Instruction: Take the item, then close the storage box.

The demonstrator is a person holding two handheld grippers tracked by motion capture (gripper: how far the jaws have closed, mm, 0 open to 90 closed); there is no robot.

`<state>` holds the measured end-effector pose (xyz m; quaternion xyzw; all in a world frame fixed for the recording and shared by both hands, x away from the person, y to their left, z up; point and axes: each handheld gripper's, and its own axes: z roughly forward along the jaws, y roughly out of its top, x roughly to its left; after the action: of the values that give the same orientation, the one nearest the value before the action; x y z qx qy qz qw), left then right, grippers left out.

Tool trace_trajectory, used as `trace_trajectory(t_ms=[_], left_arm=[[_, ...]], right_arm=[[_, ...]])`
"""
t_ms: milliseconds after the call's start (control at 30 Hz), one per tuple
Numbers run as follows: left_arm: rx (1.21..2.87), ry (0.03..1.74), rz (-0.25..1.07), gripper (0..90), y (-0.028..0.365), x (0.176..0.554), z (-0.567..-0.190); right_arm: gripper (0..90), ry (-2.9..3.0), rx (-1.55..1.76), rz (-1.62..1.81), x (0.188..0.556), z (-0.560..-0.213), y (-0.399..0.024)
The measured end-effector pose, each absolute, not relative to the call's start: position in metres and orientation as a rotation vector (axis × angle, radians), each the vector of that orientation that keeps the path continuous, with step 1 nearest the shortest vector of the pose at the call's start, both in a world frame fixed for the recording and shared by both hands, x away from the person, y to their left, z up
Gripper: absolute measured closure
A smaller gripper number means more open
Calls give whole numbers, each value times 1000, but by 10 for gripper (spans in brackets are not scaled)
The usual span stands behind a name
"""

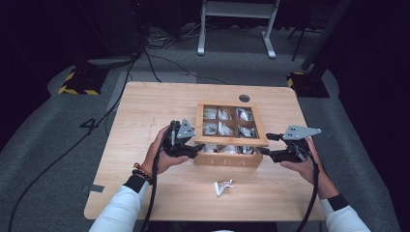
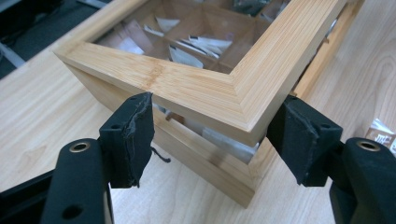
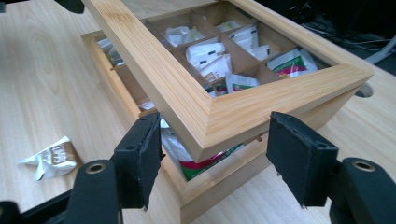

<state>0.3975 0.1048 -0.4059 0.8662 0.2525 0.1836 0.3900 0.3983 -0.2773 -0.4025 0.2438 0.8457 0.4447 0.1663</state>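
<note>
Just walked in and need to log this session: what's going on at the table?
A person holds a claw in each hand at a wooden tea box on the table. The left claw and the right claw each straddle a front corner of the box's windowed lid, which is lifted partway off the base. Whether the pads press on the wood is hard to tell. Tea packets fill the compartments, and one loose packet lies on the table in front of the box.
</note>
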Motion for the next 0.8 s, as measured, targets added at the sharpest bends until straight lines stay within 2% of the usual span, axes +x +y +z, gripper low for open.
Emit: trace_trajectory(t_ms=[167, 333, 567, 800], left_arm=[[2235, 631, 469, 316, 101, 395, -415], [2253, 632, 449, 300, 101, 395, -419], [2318, 635, 452, 297, 98, 391, -432], [2235, 652, 406, 291, 107, 392, -430]], right_arm=[[390, 2416, 726, 1303, 397, -407, -280], [370, 2434, 736, 1287, 397, -416, -278], [400, 2455, 762, 1263, 397, -425, -276], [408, 2468, 789, 1279, 398, -430, -277]])
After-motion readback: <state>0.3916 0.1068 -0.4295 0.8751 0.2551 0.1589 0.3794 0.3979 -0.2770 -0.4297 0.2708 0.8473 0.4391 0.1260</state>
